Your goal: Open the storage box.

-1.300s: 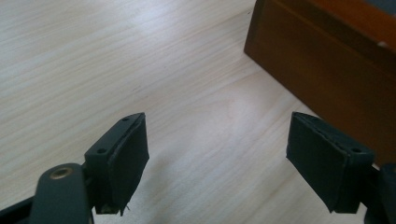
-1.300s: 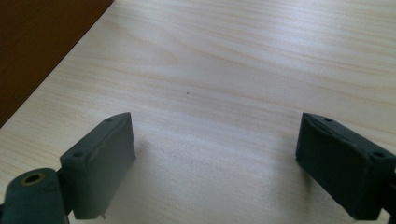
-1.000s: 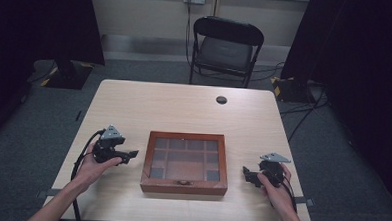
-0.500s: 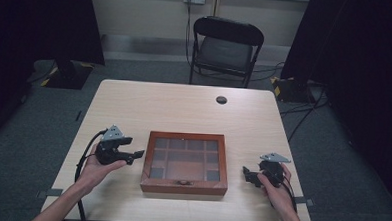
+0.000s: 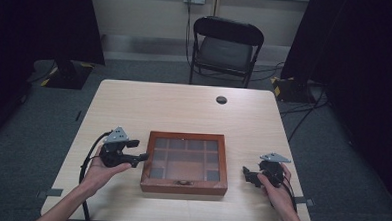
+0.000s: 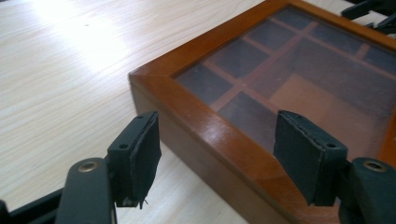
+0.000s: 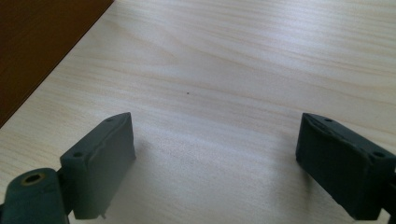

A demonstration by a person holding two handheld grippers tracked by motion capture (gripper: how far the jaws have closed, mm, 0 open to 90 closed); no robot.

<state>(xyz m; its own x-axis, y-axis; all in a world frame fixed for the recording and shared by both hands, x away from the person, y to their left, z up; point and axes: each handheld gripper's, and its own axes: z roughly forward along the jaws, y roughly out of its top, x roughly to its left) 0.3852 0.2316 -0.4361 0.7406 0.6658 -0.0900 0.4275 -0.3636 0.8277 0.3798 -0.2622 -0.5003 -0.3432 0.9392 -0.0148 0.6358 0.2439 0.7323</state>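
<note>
Two grippers flank a wooden box with a glass lid, sitting closed near the front middle of the table. Left gripper hovers just beside the box's left edge; its jaws have just been closing but stand apart, straddling the near corner of the frame without pressing on it. Right gripper sits wide open over bare table, right of the box. Nothing gripped yet; lid down, latch untouched. Opening is all ahead, probably.
</note>
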